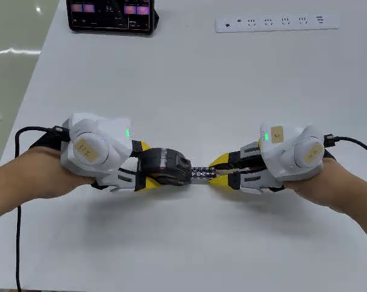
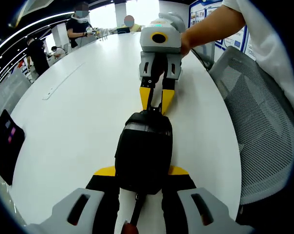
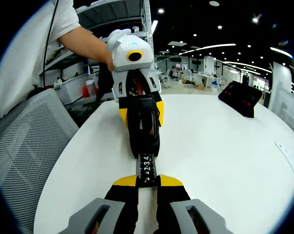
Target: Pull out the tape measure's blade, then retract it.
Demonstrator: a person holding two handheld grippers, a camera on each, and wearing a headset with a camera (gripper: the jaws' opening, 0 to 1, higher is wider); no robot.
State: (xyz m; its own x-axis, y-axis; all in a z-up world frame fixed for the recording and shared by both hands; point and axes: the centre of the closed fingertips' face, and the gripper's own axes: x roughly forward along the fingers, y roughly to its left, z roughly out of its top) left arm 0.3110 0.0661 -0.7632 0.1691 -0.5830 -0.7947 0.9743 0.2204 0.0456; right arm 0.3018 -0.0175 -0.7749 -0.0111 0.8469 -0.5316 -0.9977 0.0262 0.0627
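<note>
Clamping the black tape measure [image 1: 165, 166] by its case, the left gripper [image 1: 148, 171] has its yellow-tipped jaws closed against the case's two sides. Facing it, the right gripper [image 1: 220, 170] pinches the end of the blade [image 1: 202, 173], of which a short numbered length shows between the case and those jaws. Both grippers are held low over the white table [image 1: 189, 85], near its front edge. A power strip [image 1: 276, 22] and a dark device [image 1: 110, 15] with lit panels sit at the far side.
</note>
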